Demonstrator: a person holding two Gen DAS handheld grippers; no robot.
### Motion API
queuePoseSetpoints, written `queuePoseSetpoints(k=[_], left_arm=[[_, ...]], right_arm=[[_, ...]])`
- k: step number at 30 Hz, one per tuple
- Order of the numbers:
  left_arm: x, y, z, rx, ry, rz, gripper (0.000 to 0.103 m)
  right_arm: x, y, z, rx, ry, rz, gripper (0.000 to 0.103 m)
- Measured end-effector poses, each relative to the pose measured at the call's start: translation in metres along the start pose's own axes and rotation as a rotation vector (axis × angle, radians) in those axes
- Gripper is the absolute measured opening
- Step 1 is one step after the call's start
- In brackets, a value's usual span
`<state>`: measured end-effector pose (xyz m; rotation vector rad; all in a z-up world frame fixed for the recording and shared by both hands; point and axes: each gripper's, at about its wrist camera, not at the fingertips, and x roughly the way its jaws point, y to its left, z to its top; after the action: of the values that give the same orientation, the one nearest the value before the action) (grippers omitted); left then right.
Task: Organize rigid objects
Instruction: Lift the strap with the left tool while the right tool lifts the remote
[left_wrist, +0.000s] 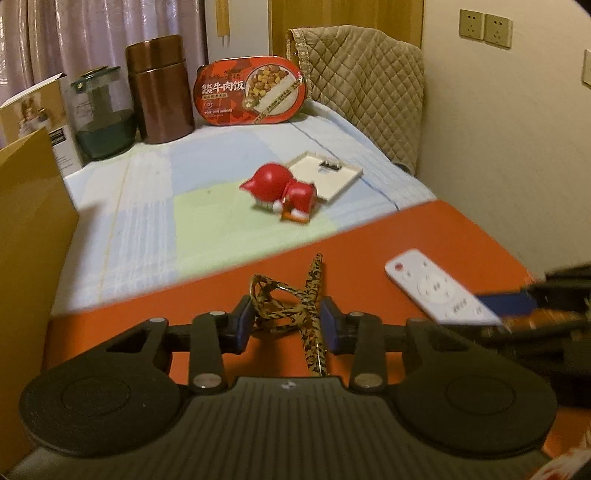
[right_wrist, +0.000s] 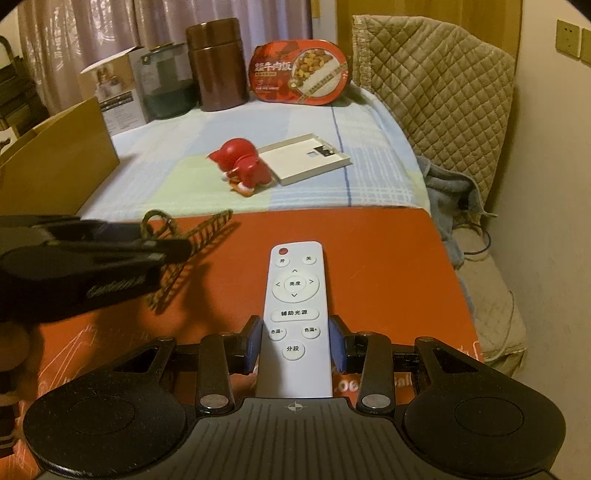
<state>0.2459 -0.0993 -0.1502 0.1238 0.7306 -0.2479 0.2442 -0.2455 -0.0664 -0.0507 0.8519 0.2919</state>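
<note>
The remote (right_wrist: 294, 306) lay on the orange board (right_wrist: 388, 266), long axis running straight out from the right gripper (right_wrist: 294, 345), whose pads flanked its near end with a slight gap, not visibly clamping. Its buttons read 开, 关, 亮度, 辅助光源. The left gripper (left_wrist: 286, 325) bracketed the patterned hair clip (left_wrist: 295, 302), grip unclear.
</note>
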Motion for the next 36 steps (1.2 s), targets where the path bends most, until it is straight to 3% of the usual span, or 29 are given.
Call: queuePoseSetpoints(k=[6,14,23,25,26,27,36], left_arm=[[-0.031,0.01,-0.026,-0.032,0.011,-0.005,0.033],[-0.038,0.016,-0.031,-0.073,0.019,-0.011,0.033],[-0.07,0.019,-0.033,-0.086,-0.003,-0.016,0.032],[-0.079,0.019,-0.034,-0.086,-0.007,-0.018,0.03],[-0.084,0.019,-0.035,-0.084,-0.01,-0.014,0.006],[-0.088,0.019,-0.035,-0.078,-0.007,-0.017,0.002],[-0.116,0.026,-0.05,-0.056,-0.014,-0.003,0.004]], right_arm=[[-0.001,0.007,-0.006,-0.026,-0.009,-0.007,0.035],[0.01,0.018,-0.002,-0.084,-0.014,-0.05,0.036],[-0.022,0.026,-0.008,-0.045,-0.034,-0.035,0.035],[-0.032,0.031,-0.007,-0.037,-0.043,-0.026,0.035],[-0.037,0.033,-0.007,-0.03,-0.046,-0.018,0.035],[-0.042,0.035,-0.007,-0.022,-0.049,-0.011,0.035],[-0.068,0.047,-0.017,0.021,-0.053,0.002,0.035]])
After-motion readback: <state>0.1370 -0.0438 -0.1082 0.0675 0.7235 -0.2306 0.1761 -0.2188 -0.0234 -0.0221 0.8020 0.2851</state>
